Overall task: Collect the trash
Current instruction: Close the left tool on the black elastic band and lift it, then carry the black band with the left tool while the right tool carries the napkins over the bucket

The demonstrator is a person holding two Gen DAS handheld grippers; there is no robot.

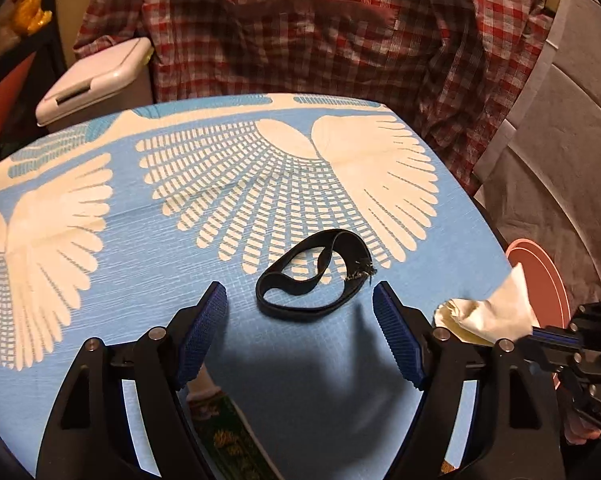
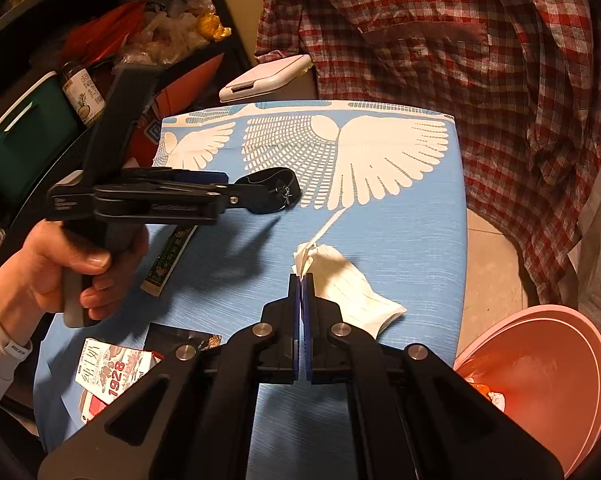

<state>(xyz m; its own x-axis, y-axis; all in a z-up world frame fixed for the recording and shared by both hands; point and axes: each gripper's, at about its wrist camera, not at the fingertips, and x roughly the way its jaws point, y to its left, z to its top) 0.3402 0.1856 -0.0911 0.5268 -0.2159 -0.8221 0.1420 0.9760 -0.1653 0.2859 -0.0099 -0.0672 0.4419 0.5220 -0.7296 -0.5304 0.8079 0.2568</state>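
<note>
A black elastic band (image 1: 314,276) lies on the blue tablecloth (image 1: 140,240). My left gripper (image 1: 300,308) is open just above and short of it, fingers either side. The band also shows in the right wrist view (image 2: 270,194), with the left gripper (image 2: 236,196) over it. My right gripper (image 2: 301,280) is shut on a crumpled white paper napkin (image 2: 340,288), which also shows in the left wrist view (image 1: 496,312). A pink basin (image 2: 540,380) with some trash in it sits below the table's right edge.
A green and white tube (image 2: 168,260), a printed carton (image 2: 108,376) and a dark packet (image 2: 180,340) lie on the table's near left. A white lidded bin (image 1: 92,80) stands behind the table. A person in a plaid shirt (image 1: 320,28) stands at the far edge. Cluttered shelves (image 2: 100,60) are at left.
</note>
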